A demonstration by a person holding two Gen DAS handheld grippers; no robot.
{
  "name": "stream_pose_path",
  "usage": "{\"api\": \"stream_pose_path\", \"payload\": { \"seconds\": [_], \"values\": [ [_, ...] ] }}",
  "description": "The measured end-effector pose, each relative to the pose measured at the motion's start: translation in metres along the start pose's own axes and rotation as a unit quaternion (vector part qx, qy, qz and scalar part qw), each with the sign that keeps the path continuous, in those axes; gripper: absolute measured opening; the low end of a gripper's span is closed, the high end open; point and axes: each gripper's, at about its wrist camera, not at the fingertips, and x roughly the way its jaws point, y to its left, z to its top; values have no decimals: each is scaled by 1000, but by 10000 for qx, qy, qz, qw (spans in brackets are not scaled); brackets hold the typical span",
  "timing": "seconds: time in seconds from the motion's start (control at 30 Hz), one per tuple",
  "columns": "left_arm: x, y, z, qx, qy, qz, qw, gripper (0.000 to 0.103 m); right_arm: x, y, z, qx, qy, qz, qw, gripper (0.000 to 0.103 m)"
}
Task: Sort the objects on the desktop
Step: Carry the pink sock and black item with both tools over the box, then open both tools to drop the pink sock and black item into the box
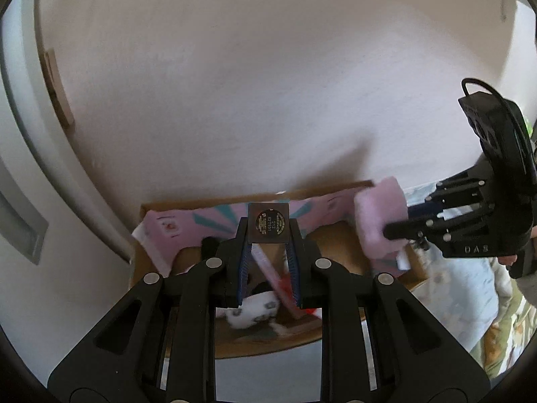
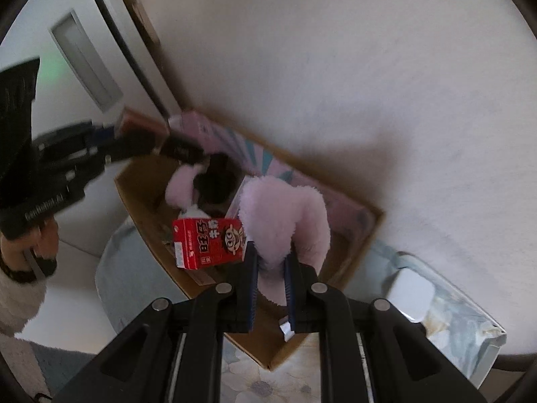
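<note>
My left gripper (image 1: 268, 231) is shut on a small square dark box with a gold round label (image 1: 268, 223), held above an open cardboard box (image 1: 268, 346). My right gripper (image 2: 271, 252) is shut on a fluffy pink plush item (image 2: 285, 218), held over the same cardboard box (image 2: 369, 235). The plush item (image 1: 381, 218) and the right gripper (image 1: 392, 230) also show at the right of the left wrist view. A red milk carton (image 2: 208, 243) lies in the box beside the plush. The left gripper (image 2: 167, 147) shows at the left of the right wrist view.
The box holds a pink and teal patterned sheet (image 1: 188, 221), a white plush toy with grey spots (image 1: 251, 312) and a pink and black fluffy item (image 2: 201, 184). A white wall stands behind. A white block (image 2: 409, 292) lies on a light blue patterned tray (image 2: 470, 319) at the right.
</note>
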Motion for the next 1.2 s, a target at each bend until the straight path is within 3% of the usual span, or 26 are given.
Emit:
{"api": "stream_pose_path", "payload": {
  "seconds": [0.17,0.37,0.43,0.47,0.5,0.53,0.57,0.6,0.77,0.87,1.07,1.2],
  "values": [
    [20,14,-10,-22,285,10,9996,18,30,3,1,-52,455,38,9989,13],
    [30,23,-13,-19,439,-18,9990,18,47,12,10,-136,637,35,9979,13],
    [34,25,-11,-68,554,-28,9984,19,52,13,14,-141,661,-68,9977,18],
    [32,24,-8,-96,599,-53,9981,24,52,14,15,-138,649,-70,9978,28],
    [32,25,-7,-120,633,-76,9979,48,52,13,16,-121,615,-73,9980,52],
    [31,25,-6,-123,639,-94,9978,73,50,13,17,-96,571,-86,9983,67],
    [30,26,-5,-109,576,-67,9983,98,49,13,18,-75,511,-96,9986,93],
    [24,25,-5,-67,379,0,9993,103,46,13,18,-59,425,-96,9990,100],
    [1,22,-1,-98,-87,-54,9999,103,28,9,17,133,72,-16,9999,102],
    [-6,24,2,-272,-122,-218,9993,103,20,5,14,269,25,10,9996,102],
    [-12,23,6,-380,-103,-136,9991,103,-2,1,6,278,-73,-182,9994,102],
    [-23,19,10,-337,-149,-110,9993,103,-23,-11,-1,598,-221,201,9978,102]
  ]
}}
